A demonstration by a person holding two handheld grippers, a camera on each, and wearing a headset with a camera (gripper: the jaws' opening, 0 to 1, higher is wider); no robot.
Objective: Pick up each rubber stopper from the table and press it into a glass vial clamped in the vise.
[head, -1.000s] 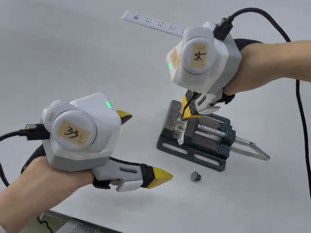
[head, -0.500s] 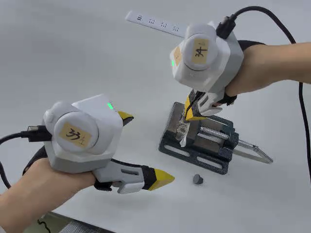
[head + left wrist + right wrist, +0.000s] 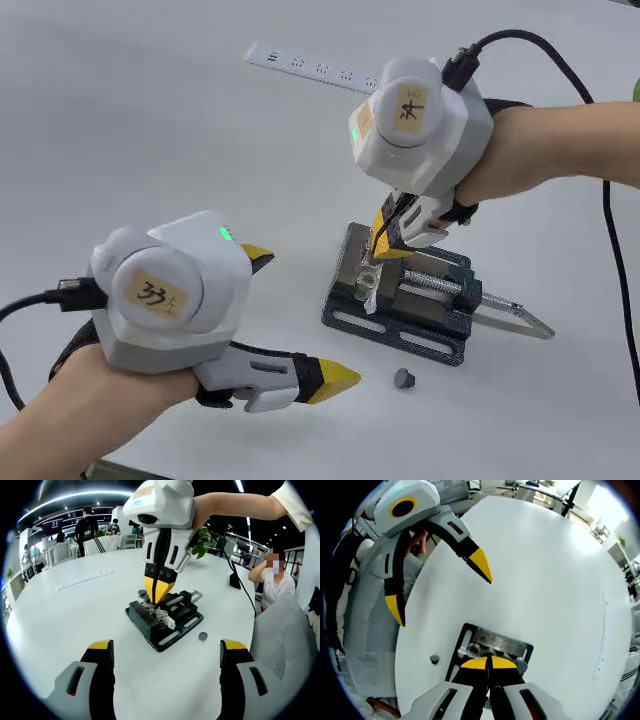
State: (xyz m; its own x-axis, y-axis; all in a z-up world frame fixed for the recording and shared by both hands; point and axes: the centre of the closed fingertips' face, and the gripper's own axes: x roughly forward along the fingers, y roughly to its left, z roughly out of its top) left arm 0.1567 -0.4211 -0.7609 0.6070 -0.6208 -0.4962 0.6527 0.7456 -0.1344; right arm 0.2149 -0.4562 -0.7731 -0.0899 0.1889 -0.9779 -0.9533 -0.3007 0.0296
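A dark vise (image 3: 402, 300) stands on the white table and clamps small glass vials (image 3: 367, 281) in its near end. My right gripper (image 3: 386, 248) is shut and points down, its yellow tips just over the vials (image 3: 151, 611). I see nothing between those tips. In the right gripper view the shut gripper (image 3: 490, 663) covers part of the vise (image 3: 495, 645). One grey rubber stopper (image 3: 404, 378) lies on the table in front of the vise, also seen as stopper (image 3: 202, 636) and stopper (image 3: 434, 658). My left gripper (image 3: 297, 318) is open and holds nothing, left of the stopper.
A white power strip (image 3: 308, 64) lies at the far side of the table. The vise handle (image 3: 515, 311) sticks out to the right. A black cable (image 3: 618, 250) runs from the right gripper down the right side. A mesh chair (image 3: 285, 640) and seated people stand beyond the table.
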